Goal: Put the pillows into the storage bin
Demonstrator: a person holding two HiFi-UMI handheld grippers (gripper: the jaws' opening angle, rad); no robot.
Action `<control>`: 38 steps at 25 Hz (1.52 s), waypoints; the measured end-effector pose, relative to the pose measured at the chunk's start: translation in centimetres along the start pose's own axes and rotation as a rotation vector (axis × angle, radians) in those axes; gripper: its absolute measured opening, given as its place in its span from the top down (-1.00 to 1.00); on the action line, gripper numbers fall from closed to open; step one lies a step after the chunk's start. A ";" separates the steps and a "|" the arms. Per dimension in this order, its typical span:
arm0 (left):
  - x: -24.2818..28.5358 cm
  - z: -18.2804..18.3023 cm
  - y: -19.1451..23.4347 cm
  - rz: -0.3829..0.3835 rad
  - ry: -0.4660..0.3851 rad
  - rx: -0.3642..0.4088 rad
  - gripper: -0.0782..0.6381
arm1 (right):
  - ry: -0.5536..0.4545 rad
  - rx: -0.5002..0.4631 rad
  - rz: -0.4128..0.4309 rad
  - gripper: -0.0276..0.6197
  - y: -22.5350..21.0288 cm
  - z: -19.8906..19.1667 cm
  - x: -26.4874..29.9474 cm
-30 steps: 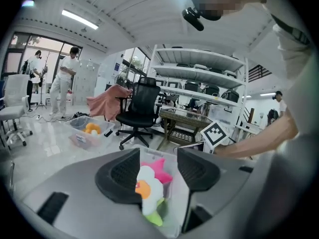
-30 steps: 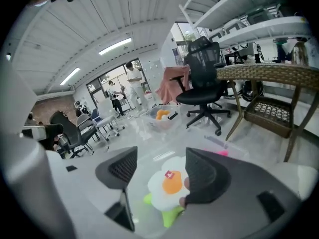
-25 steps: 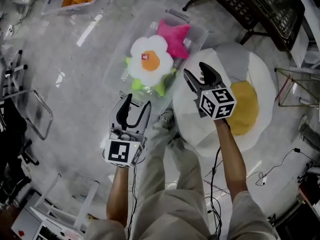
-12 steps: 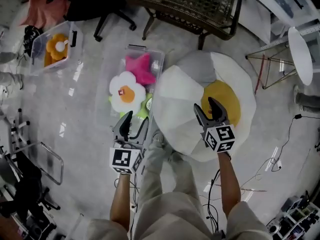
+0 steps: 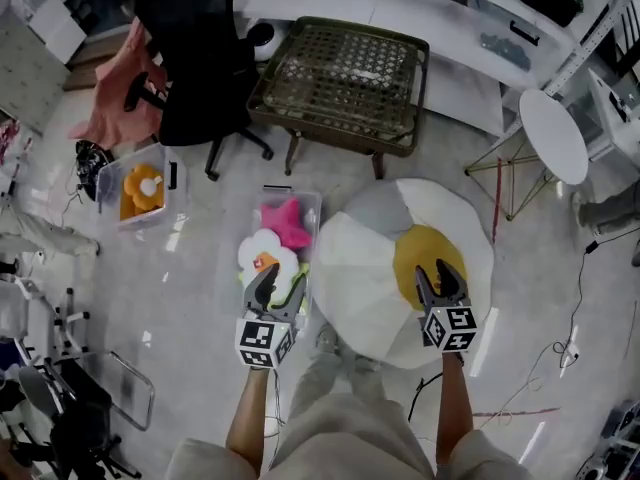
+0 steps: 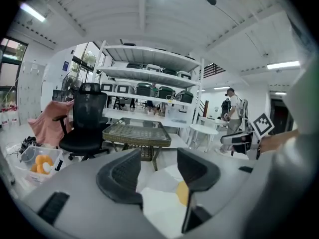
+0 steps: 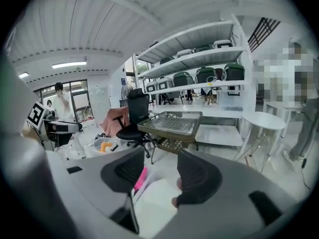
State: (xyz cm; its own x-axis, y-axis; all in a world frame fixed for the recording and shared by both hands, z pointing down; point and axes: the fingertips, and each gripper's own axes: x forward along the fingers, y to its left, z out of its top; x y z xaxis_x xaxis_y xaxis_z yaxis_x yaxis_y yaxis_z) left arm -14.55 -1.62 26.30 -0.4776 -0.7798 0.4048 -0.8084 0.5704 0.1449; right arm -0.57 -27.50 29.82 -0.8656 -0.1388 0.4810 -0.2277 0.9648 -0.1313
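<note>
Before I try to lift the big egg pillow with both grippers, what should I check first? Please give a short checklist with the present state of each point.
1. Left gripper free: ok. Its jaws stand apart with nothing between them.
2. Right gripper free: ok. Nothing is between its jaws, though they have just been closing.
3. Egg pillow free to lift: ok. It lies on the floor beside the storage bin with nothing on top.
4. Room in the bin: not ok. The star pillow and flower pillow fill it.
5. Egg pillow fits the bin: probably not ok. It looks much wider than the bin.
</note>
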 end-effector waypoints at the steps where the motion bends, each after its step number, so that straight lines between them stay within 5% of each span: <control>1: -0.2 1.1 -0.4 -0.005 -0.003 0.015 0.15 | -0.006 0.007 -0.010 0.30 -0.5 0.7 -0.8; 16: -7.1 9.9 -8.1 -0.054 -0.070 0.036 0.59 | -0.111 0.016 -0.144 0.91 -5.8 8.0 -15.7; 24: -7.7 11.2 -10.0 -0.036 -0.060 0.123 0.73 | -0.169 -0.017 -0.207 0.92 -5.6 8.3 -20.4; 38: -6.6 12.2 -12.3 -0.082 -0.072 0.123 0.74 | -0.166 -0.046 -0.234 0.92 -6.0 8.4 -21.6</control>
State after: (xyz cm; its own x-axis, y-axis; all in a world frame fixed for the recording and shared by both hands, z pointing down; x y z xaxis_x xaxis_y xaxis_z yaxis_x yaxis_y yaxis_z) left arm -5.65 -6.59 10.82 -0.4279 -0.8416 0.3296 -0.8798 0.4713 0.0612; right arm 15.79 -32.20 12.93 -0.8538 -0.3898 0.3450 -0.4126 0.9109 0.0082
